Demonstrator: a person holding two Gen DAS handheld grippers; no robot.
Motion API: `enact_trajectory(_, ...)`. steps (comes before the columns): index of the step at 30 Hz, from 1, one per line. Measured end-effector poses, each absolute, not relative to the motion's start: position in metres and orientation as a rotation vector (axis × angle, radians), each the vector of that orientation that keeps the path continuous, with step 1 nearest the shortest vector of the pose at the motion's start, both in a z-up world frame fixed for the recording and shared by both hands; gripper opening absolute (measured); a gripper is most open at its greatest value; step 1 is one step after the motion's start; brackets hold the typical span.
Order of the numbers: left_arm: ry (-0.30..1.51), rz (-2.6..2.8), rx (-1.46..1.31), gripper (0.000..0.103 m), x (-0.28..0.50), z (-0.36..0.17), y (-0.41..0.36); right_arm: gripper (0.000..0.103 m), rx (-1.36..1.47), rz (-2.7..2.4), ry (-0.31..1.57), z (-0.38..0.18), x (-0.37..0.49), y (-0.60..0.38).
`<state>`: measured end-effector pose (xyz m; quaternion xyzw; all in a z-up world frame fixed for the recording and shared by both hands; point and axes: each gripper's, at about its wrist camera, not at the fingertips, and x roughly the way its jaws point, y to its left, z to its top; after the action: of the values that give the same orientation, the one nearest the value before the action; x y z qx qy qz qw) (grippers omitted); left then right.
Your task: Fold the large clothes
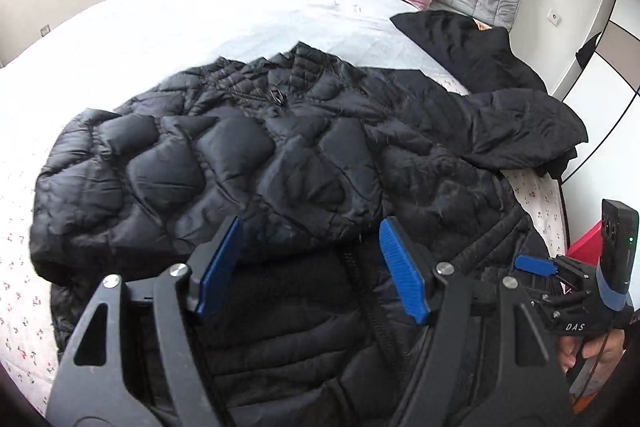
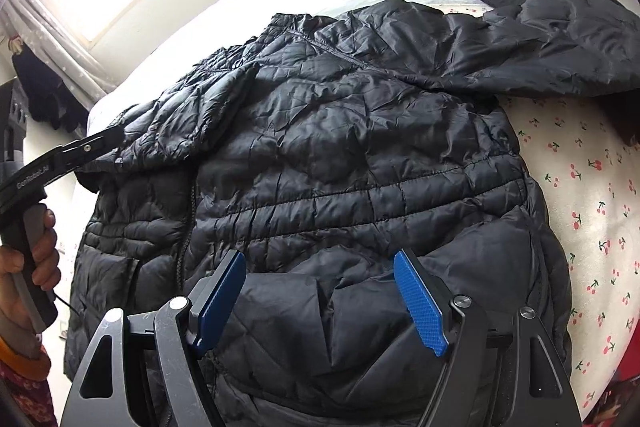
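Black puffer jacket point(image 1: 256, 163) fills the middle of both frames, spread over the bed point(image 1: 208, 11), one sleeve folded across the chest. Left gripper point(image 1: 316, 267) and right gripper point(image 2: 320, 303) hover over the hem — jaws wide apart, gripping nothing. Looks light, squishy and probably slippery, so pinch a seam or the hem edge.

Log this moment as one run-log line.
left gripper: open, over jacket | right gripper: open, over hem | one sleeve folded across, other sleeve out

Black jacket point(image 1: 248, 163) on bed point(image 1: 192, 19)
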<state>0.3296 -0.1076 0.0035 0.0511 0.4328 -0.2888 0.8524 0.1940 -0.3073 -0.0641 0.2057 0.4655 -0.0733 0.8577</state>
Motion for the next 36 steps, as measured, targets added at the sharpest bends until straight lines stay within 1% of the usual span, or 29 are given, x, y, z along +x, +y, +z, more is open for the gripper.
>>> enact_trajectory(3,0.875,-0.505,0.083,0.071,0.342,0.011,-0.085,0.078,0.442,-0.159,0.974,-0.064,0.194,-0.309)
enact_trajectory(7,0.934,-0.429,0.041,0.071,0.364,-0.01,-0.078,0.078,0.437,-0.164,0.977,-0.066,0.195,-0.307)
enact_trajectory(10,0.982,-0.451,0.049,0.071,0.375,-0.037,-0.103,0.078,0.428,-0.169,0.983,-0.068,0.196,-0.306)
enact_trajectory(14,1.026,-0.456,0.138,0.071,0.389,-0.077,-0.149,0.078,0.423,-0.177,0.986,-0.072,0.197,-0.305)
enact_trajectory(16,1.019,-0.441,0.133,0.071,0.398,-0.087,-0.167,0.078,0.415,-0.179,0.988,-0.073,0.197,-0.304)
enact_trajectory(19,1.021,-0.44,0.055,0.071,0.409,-0.087,-0.184,0.078,0.418,-0.178,0.985,-0.073,0.196,-0.304)
enact_trajectory(23,1.033,-0.438,0.014,0.071,0.41,-0.077,-0.197,0.078,0.424,-0.17,0.982,-0.073,0.195,-0.304)
enact_trajectory(27,1.021,-0.535,-0.062,0.071,0.393,-0.049,-0.184,0.078,0.462,-0.139,0.973,-0.066,0.188,-0.306)
enact_trajectory(30,0.973,-0.55,-0.07,0.071,0.382,-0.015,-0.155,0.078,0.463,-0.108,0.958,-0.049,0.181,-0.302)
enact_trajectory(34,0.895,-0.492,-0.04,0.072,0.376,0.027,-0.1,0.078,0.438,-0.096,0.859,-0.01,0.171,-0.295)
enact_trajectory(36,0.866,-0.445,0.001,0.072,0.377,0.039,-0.073,0.078,0.442,-0.056,0.851,0.006,0.176,-0.291)
